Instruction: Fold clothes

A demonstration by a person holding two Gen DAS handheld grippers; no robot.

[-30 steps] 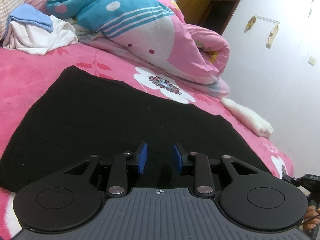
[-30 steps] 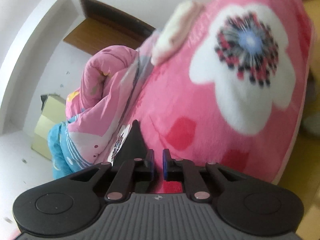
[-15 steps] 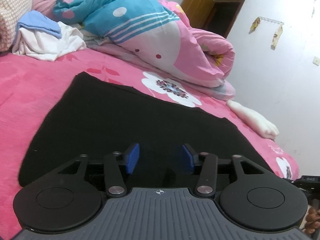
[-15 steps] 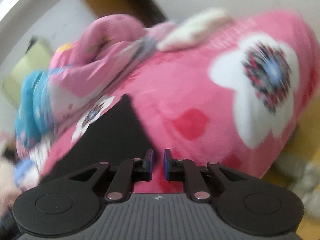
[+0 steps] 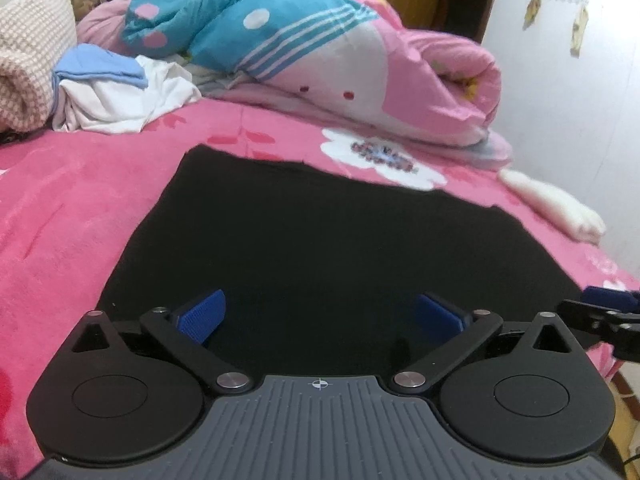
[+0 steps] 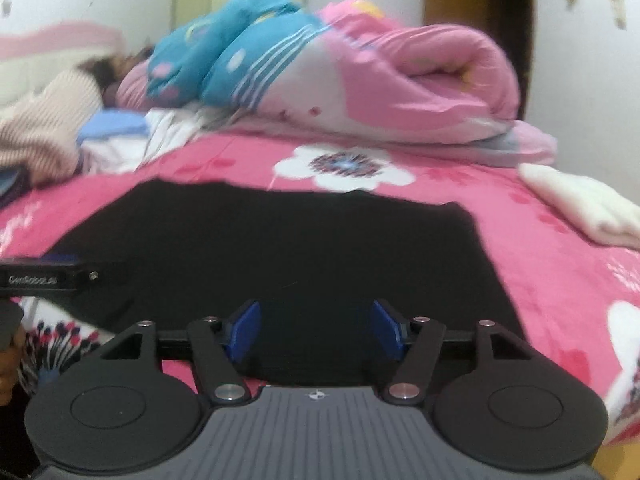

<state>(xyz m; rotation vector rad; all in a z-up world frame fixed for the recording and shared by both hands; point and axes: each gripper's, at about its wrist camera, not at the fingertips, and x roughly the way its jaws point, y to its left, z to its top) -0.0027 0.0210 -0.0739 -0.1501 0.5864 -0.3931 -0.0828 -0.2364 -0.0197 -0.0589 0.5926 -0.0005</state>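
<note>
A black garment [image 5: 320, 232] lies flat on the pink flowered bedspread [image 5: 60, 208]. My left gripper [image 5: 320, 314] hovers over its near edge, and its jaws are opening wide. The blue pads [image 5: 202, 314] press on nothing. The right gripper [image 6: 316, 332] faces the same garment [image 6: 280, 248] from its near right side. Its jaws are opening too, with only flat cloth below them. Each gripper shows at the edge of the other's view: the right gripper [image 5: 600, 312] and the left gripper [image 6: 40, 278].
A rolled pink and blue quilt [image 5: 320, 52] lies across the back of the bed. A pile of white and blue clothes [image 5: 116, 96] sits at the back left beside a checked pillow [image 5: 28, 72]. A cream folded cloth [image 5: 556, 208] lies near the wall on the right.
The left jaws spread from narrow to wide over the garment. The right gripper rolled upright, swung round to face the garment, and its jaws went from shut at the cloth's corner to apart.
</note>
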